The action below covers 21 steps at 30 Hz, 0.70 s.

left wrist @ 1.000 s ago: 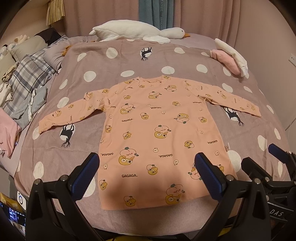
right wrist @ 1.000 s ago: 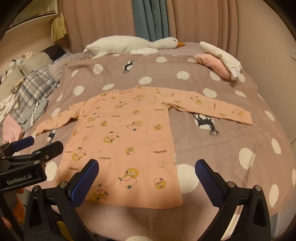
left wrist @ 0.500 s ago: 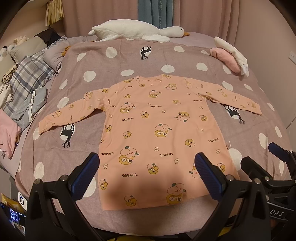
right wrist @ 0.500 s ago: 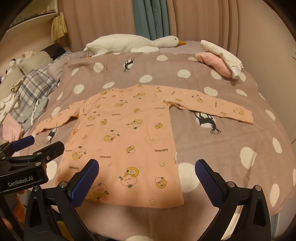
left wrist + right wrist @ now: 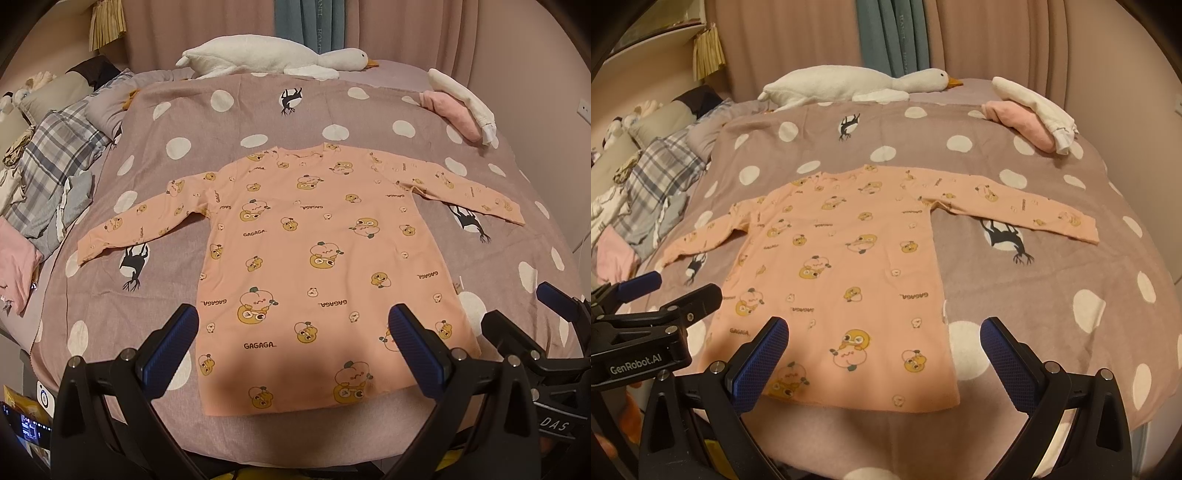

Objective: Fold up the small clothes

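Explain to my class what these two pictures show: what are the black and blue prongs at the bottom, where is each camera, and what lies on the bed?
No robot arm is here. A person holds a two-finger tool in each hand, and a wide-angle camera on each one looks forward along its fingers. One picture comes from the left tool, the other from the right tool. The blue pads are the fingertips; both tools are open and hold nothing.

On the spotted bedspread a small peach shirt with a duck print lies flat, sleeves spread out, not yet folded. Behind it lies a white toy goose. Some folded pink and white clothes sit at the far right, and a checked blanket lies at the left.
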Tool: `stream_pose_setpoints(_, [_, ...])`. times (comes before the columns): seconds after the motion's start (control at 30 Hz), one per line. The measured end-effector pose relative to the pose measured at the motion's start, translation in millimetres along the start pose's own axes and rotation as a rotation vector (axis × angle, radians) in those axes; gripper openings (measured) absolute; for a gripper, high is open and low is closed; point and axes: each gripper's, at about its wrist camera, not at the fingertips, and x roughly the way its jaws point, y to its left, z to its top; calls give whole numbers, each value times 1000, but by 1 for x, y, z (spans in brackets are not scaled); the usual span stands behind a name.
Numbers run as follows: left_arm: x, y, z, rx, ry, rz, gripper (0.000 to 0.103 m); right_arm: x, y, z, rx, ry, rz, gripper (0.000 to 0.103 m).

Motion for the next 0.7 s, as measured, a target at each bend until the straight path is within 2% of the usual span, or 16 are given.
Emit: stream_pose_setpoints(0.7, [1, 0, 0, 1, 3, 1, 103, 1, 1, -1, 4, 4, 3, 103])
